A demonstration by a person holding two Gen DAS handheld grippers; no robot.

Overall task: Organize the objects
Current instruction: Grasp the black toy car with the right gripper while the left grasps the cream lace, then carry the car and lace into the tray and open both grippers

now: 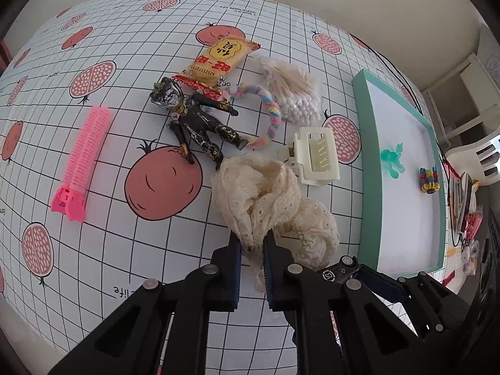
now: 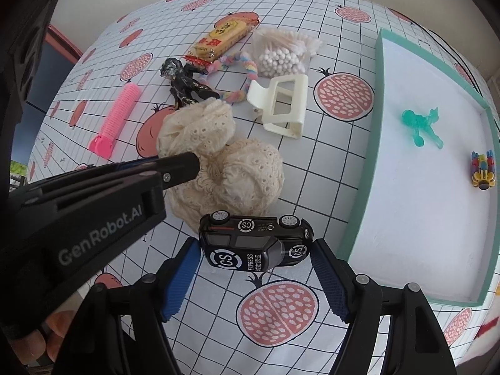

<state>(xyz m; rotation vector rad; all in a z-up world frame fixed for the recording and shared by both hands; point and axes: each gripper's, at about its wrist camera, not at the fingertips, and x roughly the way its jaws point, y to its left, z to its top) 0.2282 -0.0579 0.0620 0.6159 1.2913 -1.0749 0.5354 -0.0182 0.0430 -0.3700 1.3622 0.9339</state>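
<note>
Cream lace cloth [image 1: 268,200], bunched into a soft heap on the fruit-patterned tablecloth [image 1: 93,265], was pinched at its near edge by the left gripper [image 1: 252,250], whose jaws were closed tight on a fold, probably so the limp fabric could be lifted as one bundle. Just beside the cloth, a black toy van [image 2: 254,240] lay tipped on its side, wheels pointing away; the right gripper [image 2: 254,276] sat low around it with jaws spread wide, one blue pad [image 2: 181,278] at each end and neither seeming to touch it, though the angle made that hard to judge. To the right stood a shallow teal-walled tray [image 2: 378,100] with a white floor, holding only a translucent green figurine [image 2: 422,126] and a small multicoloured toy [image 2: 482,172], well apart. Still loose on the table were a pink hair roller [image 1: 82,156], a dark action figure [image 1: 193,122], a snack packet [image 1: 215,62], a pastel twisted rope [image 1: 268,109], a bag of cotton swabs [image 1: 293,90] and a cream claw clip [image 1: 315,156].
</note>
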